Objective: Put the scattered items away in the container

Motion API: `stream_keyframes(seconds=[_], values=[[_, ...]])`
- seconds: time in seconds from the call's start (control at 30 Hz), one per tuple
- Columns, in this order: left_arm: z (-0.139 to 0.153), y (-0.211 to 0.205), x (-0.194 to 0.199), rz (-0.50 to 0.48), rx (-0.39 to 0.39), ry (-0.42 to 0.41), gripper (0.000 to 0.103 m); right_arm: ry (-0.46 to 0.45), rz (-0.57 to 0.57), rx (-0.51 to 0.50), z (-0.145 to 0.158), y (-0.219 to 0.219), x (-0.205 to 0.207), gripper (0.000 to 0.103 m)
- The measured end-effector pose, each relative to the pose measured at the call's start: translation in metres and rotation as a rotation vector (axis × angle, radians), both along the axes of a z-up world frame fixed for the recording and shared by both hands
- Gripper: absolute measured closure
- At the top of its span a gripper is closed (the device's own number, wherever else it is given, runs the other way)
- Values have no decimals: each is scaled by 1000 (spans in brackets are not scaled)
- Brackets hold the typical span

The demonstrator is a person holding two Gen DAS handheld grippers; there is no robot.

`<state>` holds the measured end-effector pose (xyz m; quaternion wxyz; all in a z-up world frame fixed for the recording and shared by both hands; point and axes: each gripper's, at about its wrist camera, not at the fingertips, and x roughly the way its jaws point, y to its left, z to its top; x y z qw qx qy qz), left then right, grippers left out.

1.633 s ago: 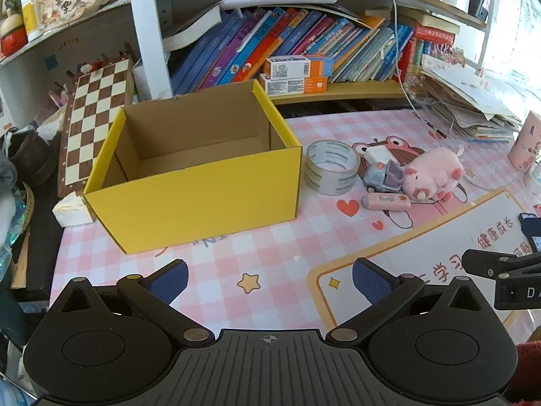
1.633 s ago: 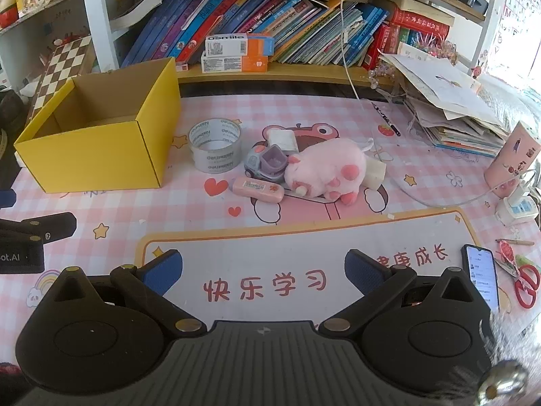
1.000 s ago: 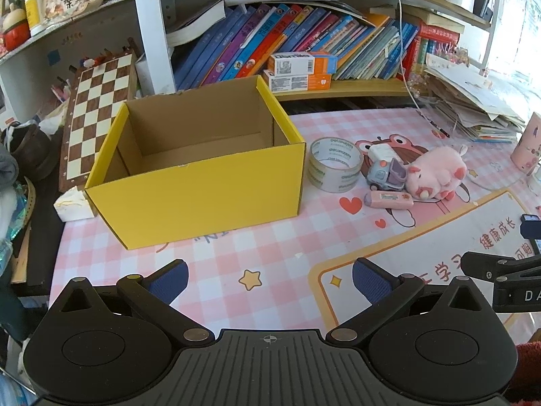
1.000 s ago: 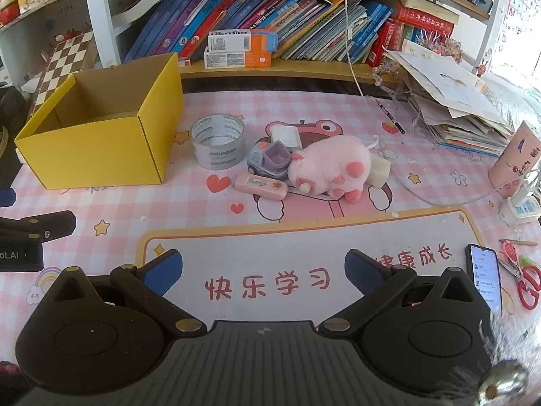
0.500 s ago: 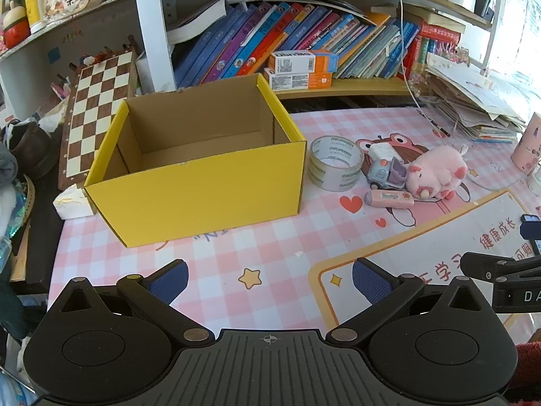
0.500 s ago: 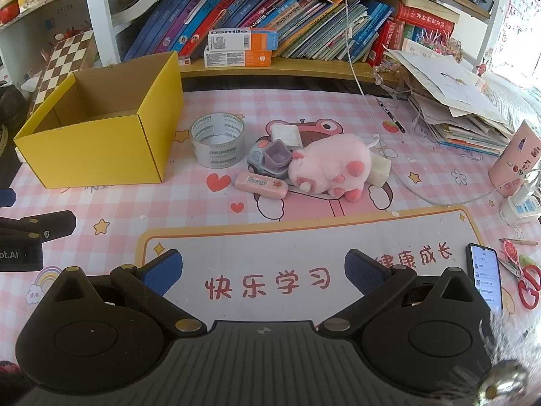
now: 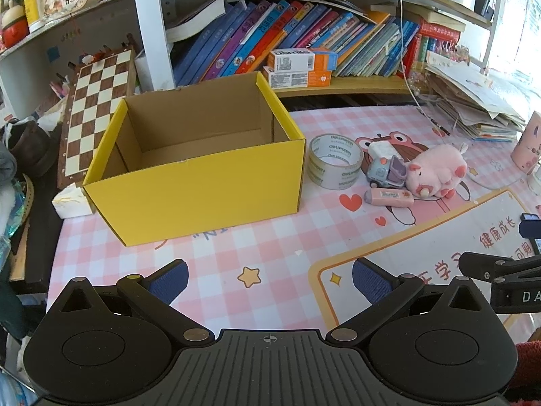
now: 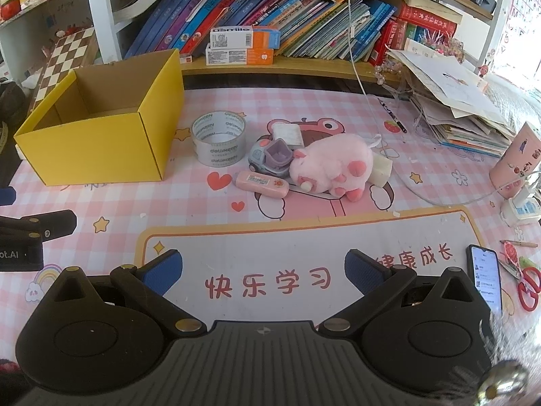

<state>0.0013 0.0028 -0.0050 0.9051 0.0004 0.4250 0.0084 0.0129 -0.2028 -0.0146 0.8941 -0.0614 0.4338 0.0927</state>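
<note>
Left hand-held gripper (image 7: pixel 269 279): jaws spread wide, nothing between them, hovering over the pink checked bench (image 7: pixel 209 257) in front of the yellow box (image 7: pixel 199 182). Right hand-held gripper (image 8: pixel 263 269): jaws likewise wide apart and empty, above the white panel of the mat, well in front and to the right of the box. Phone (image 8: pixel 485 275) and red scissors (image 8: pixel 527 286): lying far right of the box, at the near bench edge. Pink eraser (image 8: pixel 262 180): flat on the bench, right of the box, just in front of the toy truck (image 8: pixel 270 155). Pink plush pig (image 8: pixel 331 165): on its side, touching the truck's right flank. Tape roll (image 8: pixel 219 142): standing flat just beside the box's right wall. Yellow box: open-topped, empty brown interior, on the bench's left part. Chessboard (image 7: pixel 94 115): leaning behind and left of the box. Books (image 7: pixel 290 37): slanted on the shelf behind the box.
</note>
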Motion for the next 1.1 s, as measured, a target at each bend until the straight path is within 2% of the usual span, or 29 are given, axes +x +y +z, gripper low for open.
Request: stream_keyframes(seconds=[0.3, 1.1], values=[[0, -4, -1, -28, -2, -3, 0, -4, 11, -7, 1, 4, 0, 0], [-2, 1, 2, -9, -9, 13, 0, 7, 18, -9, 0, 5, 2, 0]])
